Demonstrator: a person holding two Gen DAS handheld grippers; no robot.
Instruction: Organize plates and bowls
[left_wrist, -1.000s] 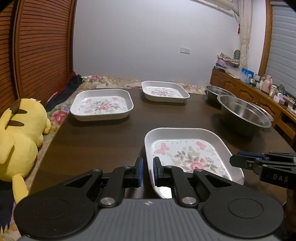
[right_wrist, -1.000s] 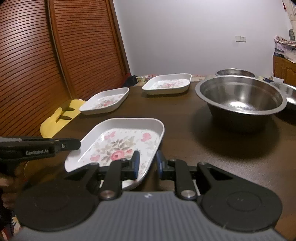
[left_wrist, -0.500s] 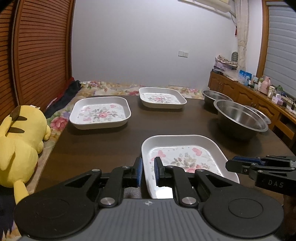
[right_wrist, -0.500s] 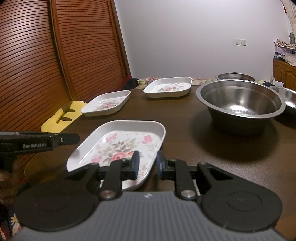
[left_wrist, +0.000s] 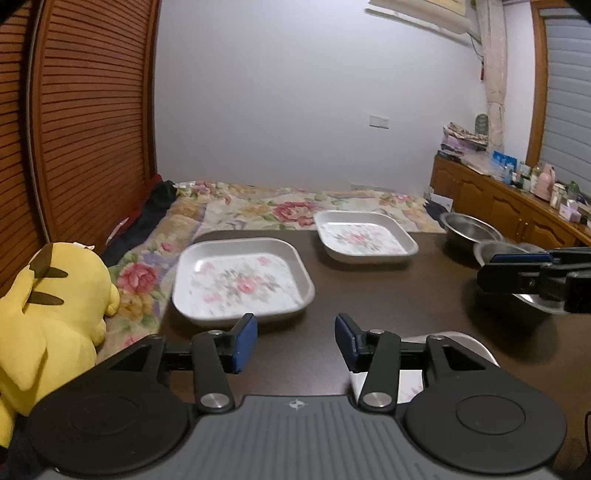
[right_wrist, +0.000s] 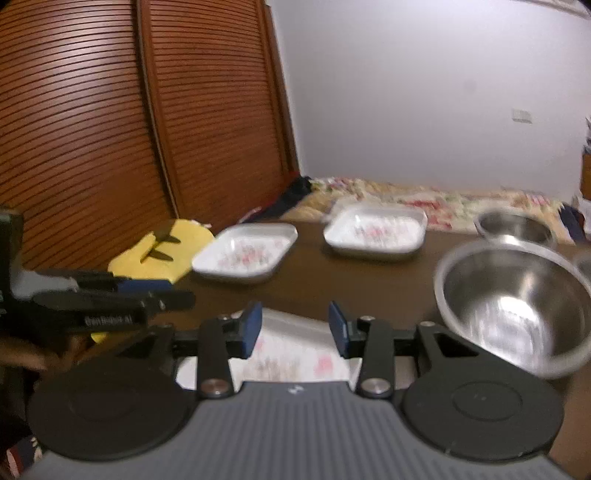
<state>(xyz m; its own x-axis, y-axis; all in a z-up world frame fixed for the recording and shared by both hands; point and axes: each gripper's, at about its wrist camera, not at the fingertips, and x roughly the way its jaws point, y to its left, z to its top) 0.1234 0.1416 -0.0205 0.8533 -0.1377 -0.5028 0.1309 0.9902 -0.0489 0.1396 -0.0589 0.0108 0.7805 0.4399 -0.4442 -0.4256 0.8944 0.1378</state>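
Note:
Three white square plates with flower prints lie on the dark wooden table (left_wrist: 369, 295). The left plate (left_wrist: 240, 282) (right_wrist: 245, 251) is ahead of my left gripper (left_wrist: 295, 341), which is open and empty. The far plate (left_wrist: 365, 236) (right_wrist: 376, 230) sits near the table's back edge. The near plate (right_wrist: 295, 350) (left_wrist: 458, 338) lies under and just behind my right gripper (right_wrist: 295, 330), which is open and empty. A large steel bowl (right_wrist: 517, 306) stands to its right, with a smaller steel bowl (right_wrist: 515, 225) (left_wrist: 467, 227) behind it.
A yellow plush toy (left_wrist: 44, 314) sits off the table's left edge. A flowered blanket (left_wrist: 280, 205) lies beyond the table. Slatted wooden doors (right_wrist: 110, 129) line the left. A wooden cabinet (left_wrist: 517, 214) with small items stands at the right.
Both grippers have opened from nearly shut and lifted back from the near plate's edges. The views now tilt up and are blurred by motion.

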